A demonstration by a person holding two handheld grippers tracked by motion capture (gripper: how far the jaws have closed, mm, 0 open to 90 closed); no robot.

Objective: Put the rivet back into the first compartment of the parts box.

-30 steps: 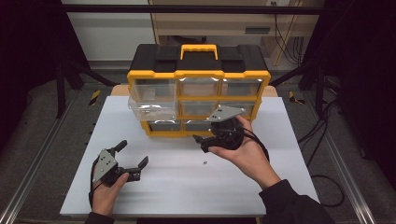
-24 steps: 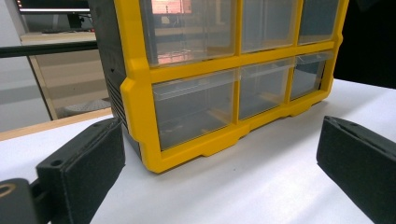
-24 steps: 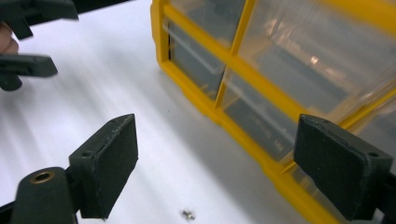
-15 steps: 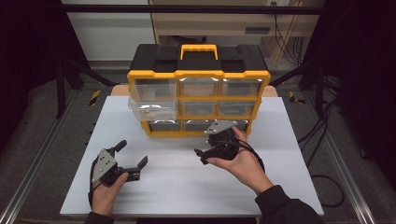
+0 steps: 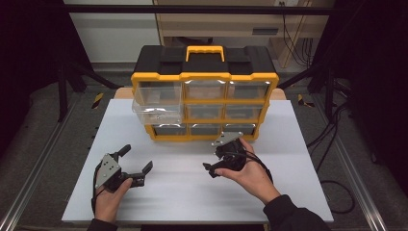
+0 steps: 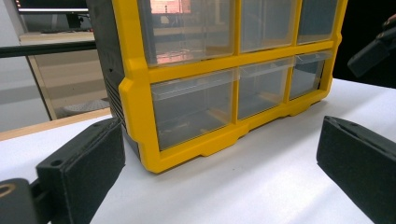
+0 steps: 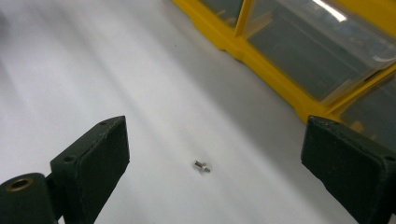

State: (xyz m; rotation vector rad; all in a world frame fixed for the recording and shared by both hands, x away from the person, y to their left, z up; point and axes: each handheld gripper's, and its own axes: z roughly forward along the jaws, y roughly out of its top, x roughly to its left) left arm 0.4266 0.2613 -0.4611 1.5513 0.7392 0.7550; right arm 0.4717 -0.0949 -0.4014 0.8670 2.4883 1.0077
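A small silver screw (image 7: 202, 165) lies on the white table (image 5: 183, 192), a little in front of the yellow and black drawer organizer (image 5: 204, 77). My right gripper (image 5: 213, 160) hovers low over that spot, open, with the screw between its wide-spread jaws (image 7: 215, 140) and untouched. My left gripper (image 5: 137, 158) rests open at the front left of the table, holding nothing. It points at the organizer's lower clear drawers (image 6: 196, 105) from close up (image 6: 219, 140).
One clear drawer (image 5: 156, 113) in the organizer's left column is pulled out over the table. The organizer's yellow base (image 7: 280, 70) runs close along the far side of the screw. Black frame rails and cables edge the table.
My right gripper has drawn back from the organizer's front toward the person and sunk over the screw. The left gripper has stayed put.
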